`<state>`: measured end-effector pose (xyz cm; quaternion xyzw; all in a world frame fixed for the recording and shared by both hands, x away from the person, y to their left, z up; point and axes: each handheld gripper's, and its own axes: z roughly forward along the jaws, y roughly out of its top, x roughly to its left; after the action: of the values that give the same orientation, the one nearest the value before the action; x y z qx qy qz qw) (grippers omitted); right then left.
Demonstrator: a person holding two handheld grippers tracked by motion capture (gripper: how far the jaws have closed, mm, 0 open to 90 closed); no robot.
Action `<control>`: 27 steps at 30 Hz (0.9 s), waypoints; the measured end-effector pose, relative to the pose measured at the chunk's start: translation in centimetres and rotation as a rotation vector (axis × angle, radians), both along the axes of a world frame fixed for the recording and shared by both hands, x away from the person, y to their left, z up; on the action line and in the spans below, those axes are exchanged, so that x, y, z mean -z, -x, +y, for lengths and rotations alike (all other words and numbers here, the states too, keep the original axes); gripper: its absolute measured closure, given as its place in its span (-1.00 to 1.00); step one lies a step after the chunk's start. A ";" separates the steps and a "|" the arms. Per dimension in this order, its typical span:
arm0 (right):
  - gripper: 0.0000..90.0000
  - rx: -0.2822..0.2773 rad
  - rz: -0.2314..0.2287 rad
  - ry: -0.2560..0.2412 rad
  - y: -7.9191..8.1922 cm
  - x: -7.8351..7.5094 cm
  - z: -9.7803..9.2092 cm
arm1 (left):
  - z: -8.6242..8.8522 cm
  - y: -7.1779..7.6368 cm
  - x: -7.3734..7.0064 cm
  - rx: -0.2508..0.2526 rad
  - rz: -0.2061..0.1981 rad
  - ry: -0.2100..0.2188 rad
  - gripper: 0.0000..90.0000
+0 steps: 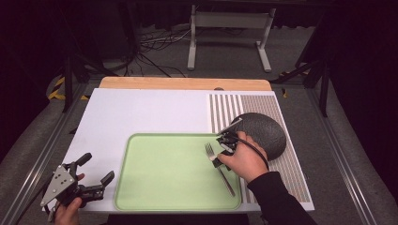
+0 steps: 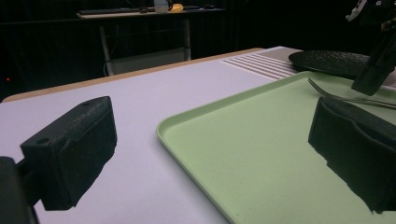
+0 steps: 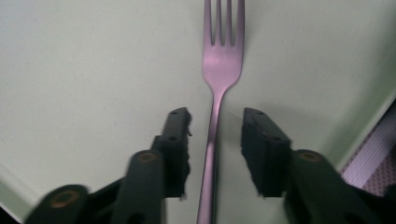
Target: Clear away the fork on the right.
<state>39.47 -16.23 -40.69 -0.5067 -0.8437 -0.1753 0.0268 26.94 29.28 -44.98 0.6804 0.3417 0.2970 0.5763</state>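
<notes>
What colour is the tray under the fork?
Pale green tray, clearest in the high view; the fork lies on it.

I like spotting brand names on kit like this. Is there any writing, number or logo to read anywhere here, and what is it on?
None can be read.
Green tray: plain, no mark.
Fork: no stamp visible on the side showing.
Dark plate: no text.
Left gripper and right gripper: no lettering visible.
Striped mat: only a pattern of lines and dots.

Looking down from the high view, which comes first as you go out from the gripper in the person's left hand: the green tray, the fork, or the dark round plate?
From the left gripper, nearest first:
1. Green tray, just to its right, at the table's front.
2. Fork, on the tray's right part, between the right gripper's open jaws.
3. Dark plate, farthest, on the striped mat beyond the tray's right edge.
</notes>
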 end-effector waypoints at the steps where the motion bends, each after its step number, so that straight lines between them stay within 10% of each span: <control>1: 0.06 -0.021 -0.029 -0.018 0.1 -0.1 0.0 | 0.0 0.0 0.0 0.000 0.000 -0.001 -0.96; 6: -0.32 -0.158 -0.186 -0.050 0.2 -0.2 0.0 | 0.0 0.0 0.0 0.001 0.000 -0.001 -0.96; 8: -0.15 -0.235 -0.301 -0.086 0.3 -0.3 0.2 | 0.0 0.0 0.0 0.002 -0.001 -0.001 -0.96; 12: 0.26 -0.283 -0.363 -0.109 0.5 -0.3 0.4 | 0.0 0.0 0.0 0.001 -0.001 -0.001 -0.96; 19: 0.84 -0.329 -0.402 -0.078 0.6 0.1 0.7 | 0.0 0.0 0.0 0.002 -0.003 0.000 -0.96; 27: 0.99 -0.348 -0.358 -0.029 0.3 1.6 1.2 | 0.0 0.0 0.0 0.001 -0.002 0.000 -0.96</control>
<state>39.22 -15.03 -42.31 -0.3143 -0.9069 -0.2671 -0.0861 26.94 29.31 -44.96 0.6803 0.3408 0.2972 0.5768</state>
